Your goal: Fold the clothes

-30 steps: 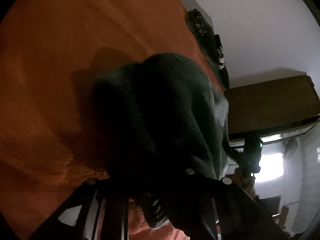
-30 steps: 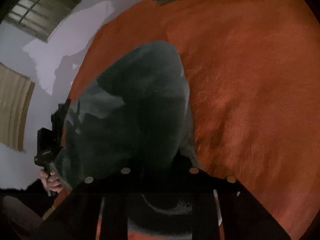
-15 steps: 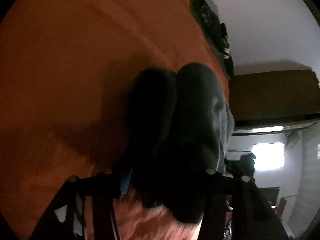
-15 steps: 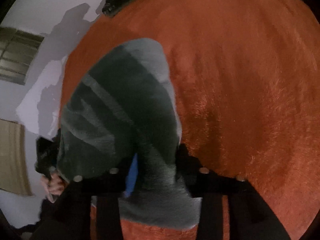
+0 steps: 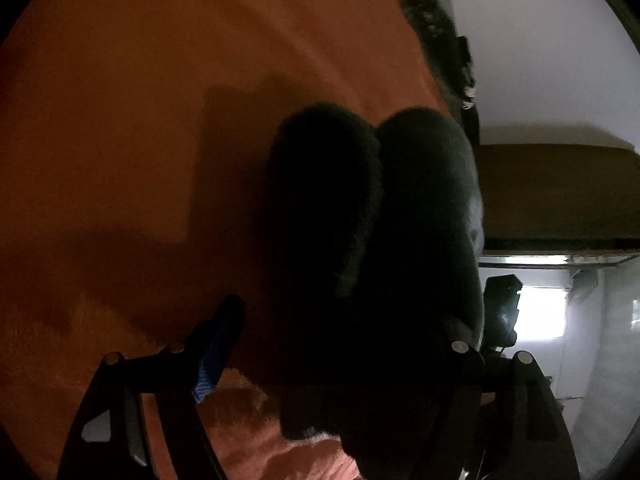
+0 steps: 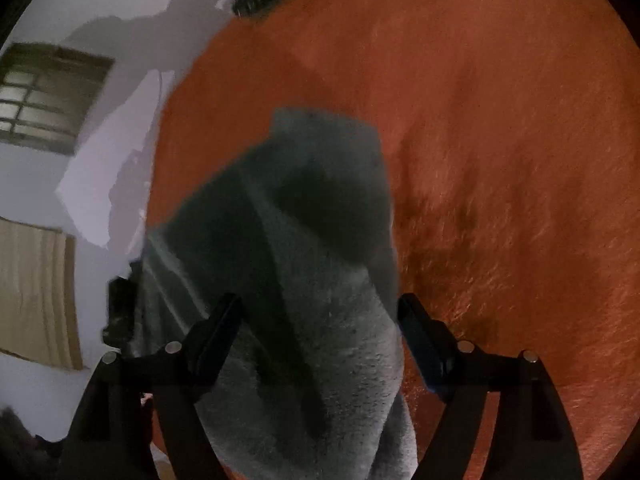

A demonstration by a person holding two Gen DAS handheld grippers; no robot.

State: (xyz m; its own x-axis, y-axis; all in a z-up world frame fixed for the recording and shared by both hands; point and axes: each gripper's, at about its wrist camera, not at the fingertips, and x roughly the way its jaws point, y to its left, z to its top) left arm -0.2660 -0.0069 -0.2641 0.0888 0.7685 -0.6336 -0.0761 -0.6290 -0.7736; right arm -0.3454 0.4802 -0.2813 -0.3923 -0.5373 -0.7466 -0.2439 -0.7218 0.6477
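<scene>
Folded garment on the bedspread, between the spread fingers of both grippers.

The garment (image 6: 320,280) lies on the bedspread (image 6: 500,140), its folds doubled over one another. The right gripper (image 6: 320,344) straddles its near end, one finger on each side, apart from the cloth. The left gripper (image 5: 340,344) stands over its opposite end. Another pile of clothes (image 5: 444,36) lies at the bedspread's far edge, against the wall (image 5: 540,40).

You have an orange fleecy bed cover (image 6: 500,140) carrying a folded grey fleece garment (image 6: 320,280); a dark heap of clothes (image 5: 444,40) lies at its far edge.
</scene>
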